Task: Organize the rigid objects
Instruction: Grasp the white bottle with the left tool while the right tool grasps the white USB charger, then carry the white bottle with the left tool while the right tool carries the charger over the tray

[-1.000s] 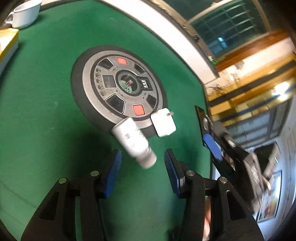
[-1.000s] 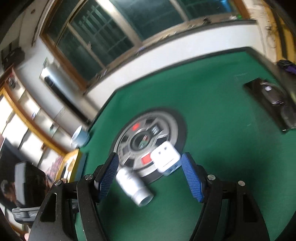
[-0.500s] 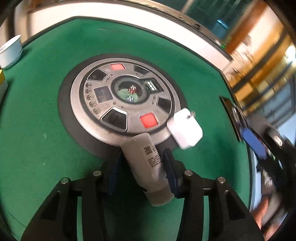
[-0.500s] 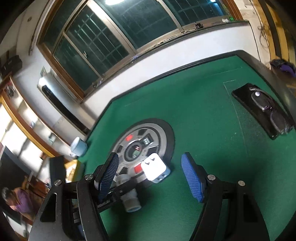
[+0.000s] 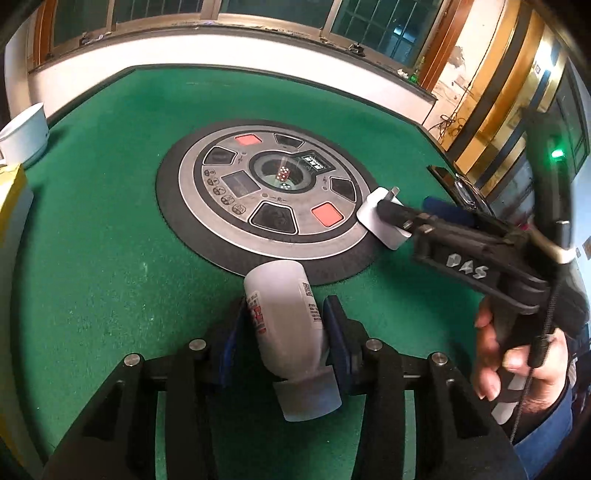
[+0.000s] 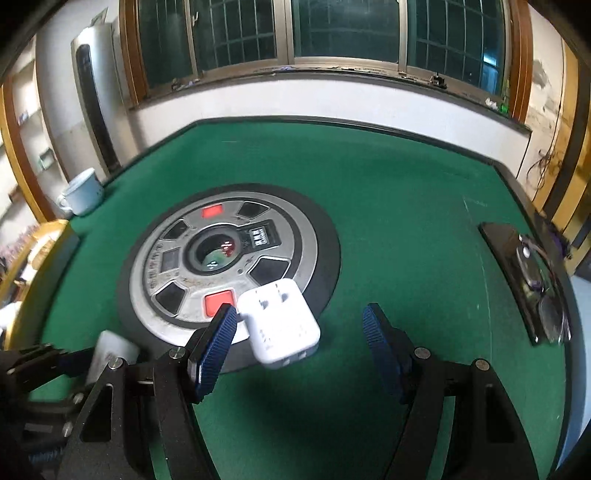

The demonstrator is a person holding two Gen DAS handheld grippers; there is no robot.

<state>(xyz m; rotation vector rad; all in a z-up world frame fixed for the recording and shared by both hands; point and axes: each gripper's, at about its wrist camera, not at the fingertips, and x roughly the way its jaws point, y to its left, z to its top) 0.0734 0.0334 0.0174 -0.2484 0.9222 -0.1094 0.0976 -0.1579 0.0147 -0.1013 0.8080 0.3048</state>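
The left tongs [image 5: 286,328] were angled down at the green bench [image 5: 110,258]; their jaws had just been closing and were clamped on the white bottle [image 5: 284,314], which lay between the pads; the right tongs [image 6: 299,350], gripped by a hand [image 5: 517,354], were held wide apart, with the white adapter [image 6: 282,323] just beside the left pad.

Setting: games room in a home, likely.
Green-felt mahjong table [image 6: 406,192] carrying a central dice console [image 5: 264,195]; barred windows [image 6: 347,29] running behind, a mug [image 6: 83,192] sitting at its left edge.
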